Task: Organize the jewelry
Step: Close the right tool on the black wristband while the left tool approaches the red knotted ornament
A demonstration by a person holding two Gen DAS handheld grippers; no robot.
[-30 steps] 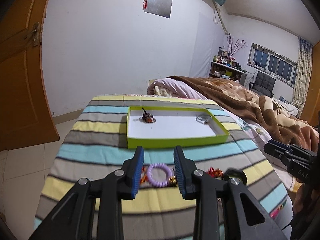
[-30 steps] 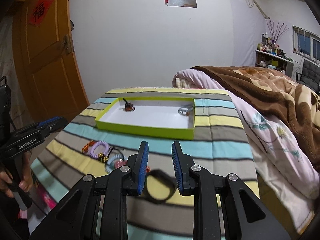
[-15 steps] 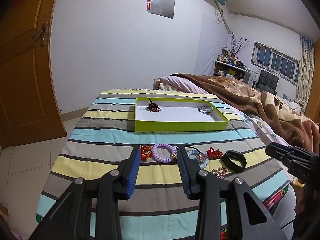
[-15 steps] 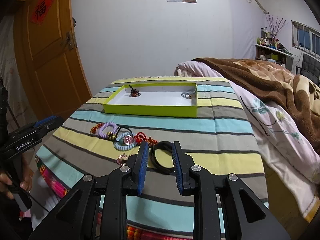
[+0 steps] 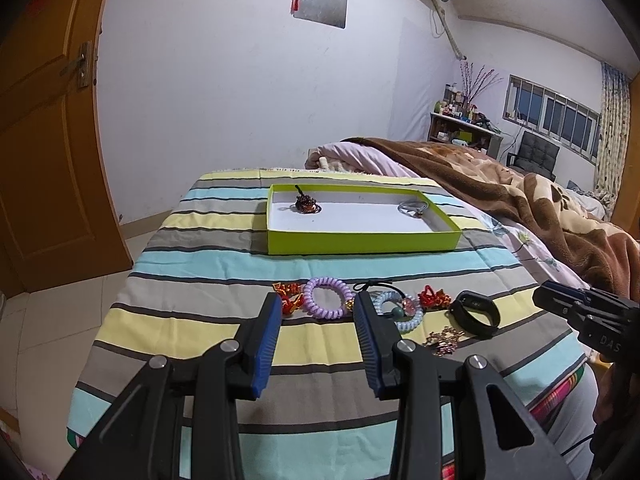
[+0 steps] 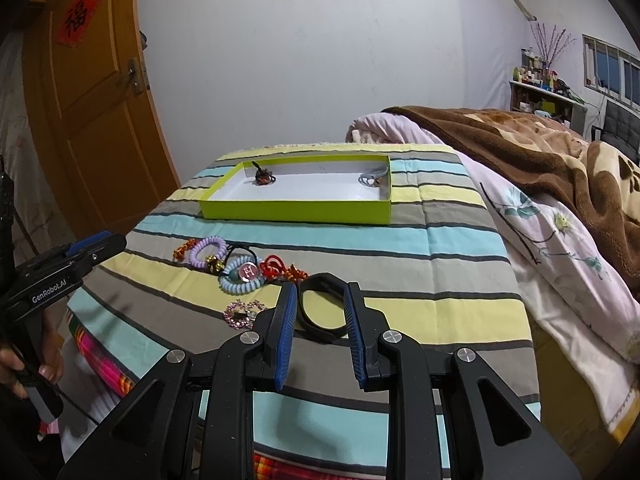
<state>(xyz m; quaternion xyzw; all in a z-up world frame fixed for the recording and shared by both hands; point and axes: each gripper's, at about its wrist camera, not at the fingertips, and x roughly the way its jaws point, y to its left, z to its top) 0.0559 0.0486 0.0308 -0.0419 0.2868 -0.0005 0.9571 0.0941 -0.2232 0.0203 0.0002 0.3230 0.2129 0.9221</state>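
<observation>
A green tray [image 5: 360, 240] stands at the far side of the striped cloth, with a dark beaded piece [image 5: 307, 204] and a silver bangle [image 5: 414, 208] in it. Nearer lies a row of loose items: a purple coil tie [image 5: 325, 281], a light-blue coil tie [image 5: 408, 322], red ornaments [image 5: 432, 296], a black band [image 5: 472, 302] and a rhinestone brooch [image 5: 442, 340]. My left gripper [image 5: 318, 304] hovers open just short of the purple tie, holding nothing. My right gripper [image 6: 321, 292] is open over the cloth, and the black band [image 6: 320, 278] lies beyond its tips, untouched.
The striped cloth [image 6: 440, 240] covers a small table against a bed with a brown blanket [image 6: 540, 148] on the right. An orange door [image 6: 92, 120] and tiled floor [image 5: 52, 320] are on the left. A hand [image 6: 24, 364] grips the left tool's handle.
Both grippers drew back toward the near edge of the table, so the jewelry row now lies ahead of the tips. The left jaws stand wider. The jewelry has not moved.
</observation>
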